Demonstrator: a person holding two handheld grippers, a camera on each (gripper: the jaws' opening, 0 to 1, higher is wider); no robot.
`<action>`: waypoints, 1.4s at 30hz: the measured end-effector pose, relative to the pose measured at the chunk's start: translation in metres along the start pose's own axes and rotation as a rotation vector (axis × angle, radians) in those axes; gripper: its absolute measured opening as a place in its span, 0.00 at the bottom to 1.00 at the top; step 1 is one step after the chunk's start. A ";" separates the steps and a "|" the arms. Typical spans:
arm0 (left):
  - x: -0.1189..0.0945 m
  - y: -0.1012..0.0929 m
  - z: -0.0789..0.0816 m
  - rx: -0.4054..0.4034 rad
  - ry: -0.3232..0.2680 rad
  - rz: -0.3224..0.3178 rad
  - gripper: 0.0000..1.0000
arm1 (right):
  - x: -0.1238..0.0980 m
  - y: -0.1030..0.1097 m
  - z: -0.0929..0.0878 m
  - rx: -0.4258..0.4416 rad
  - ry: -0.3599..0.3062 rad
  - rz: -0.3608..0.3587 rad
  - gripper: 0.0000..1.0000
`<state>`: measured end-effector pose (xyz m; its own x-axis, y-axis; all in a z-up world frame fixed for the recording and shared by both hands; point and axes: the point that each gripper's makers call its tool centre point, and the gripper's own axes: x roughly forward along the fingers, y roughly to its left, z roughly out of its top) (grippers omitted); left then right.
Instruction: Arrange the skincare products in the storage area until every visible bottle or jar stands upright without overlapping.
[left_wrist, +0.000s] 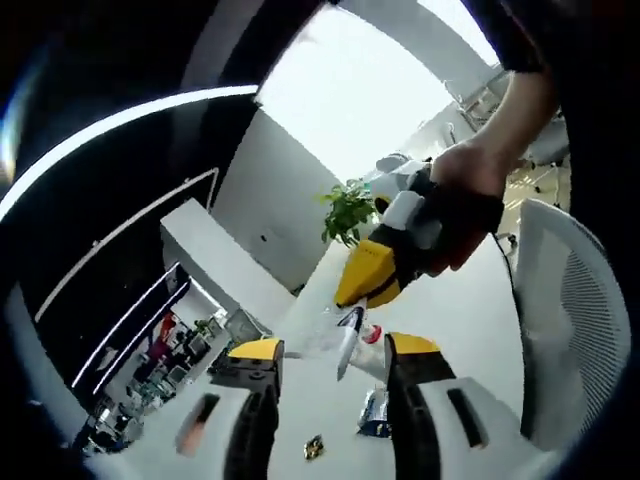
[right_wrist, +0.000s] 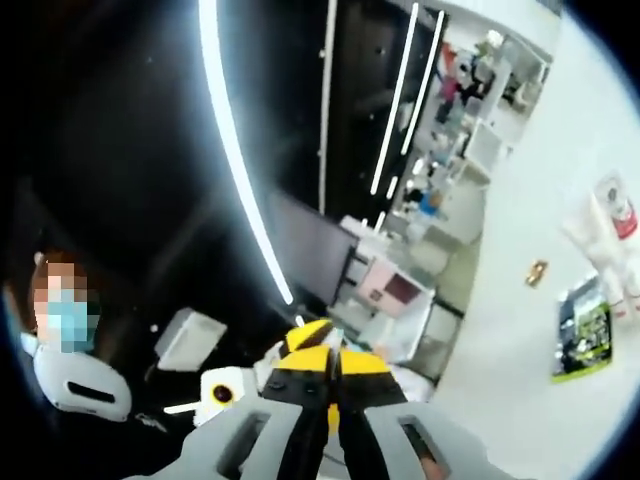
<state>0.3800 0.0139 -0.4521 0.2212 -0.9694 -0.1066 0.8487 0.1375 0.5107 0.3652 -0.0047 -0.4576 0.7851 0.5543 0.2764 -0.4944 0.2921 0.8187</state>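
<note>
In the left gripper view, the left tool (left_wrist: 330, 385) stands open over the white surface (left_wrist: 470, 300), while at one o'clock the right tool (left_wrist: 352, 325) comes in pinched on a clear wrapper (left_wrist: 318, 340); a white tube (left_wrist: 372, 358) lies just behind.

In the right gripper view, the right tool (right_wrist: 333, 368) is clamped shut, with the white tubes (right_wrist: 610, 240) and a green packet (right_wrist: 585, 325) lying flat at three o'clock; with both views tilted, a blind reach could knock them further over.

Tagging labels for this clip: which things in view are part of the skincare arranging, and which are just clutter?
Job:
- white tube with red print, on the white table
- dark green packet beside it
- left gripper, open
- right gripper, shut, empty

Lying about:
- small gold item on the table
- potted plant
- white mesh chair
- far shelves of products
</note>
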 end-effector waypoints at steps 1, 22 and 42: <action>-0.001 0.002 0.001 -0.076 -0.020 0.001 0.56 | 0.001 0.003 0.000 -0.007 -0.001 0.007 0.00; -0.021 0.017 0.021 -1.225 -0.482 -0.124 0.42 | 0.025 0.023 0.011 -0.068 -0.168 0.093 0.00; -0.028 0.034 0.013 -1.147 -0.442 0.075 0.06 | 0.033 0.020 -0.004 0.085 -0.241 0.110 0.00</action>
<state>0.3964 0.0431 -0.4206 0.2955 -0.9061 0.3027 0.8209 0.0788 -0.5655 0.3799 0.0232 -0.4339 0.7995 0.3746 0.4694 -0.5566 0.1683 0.8136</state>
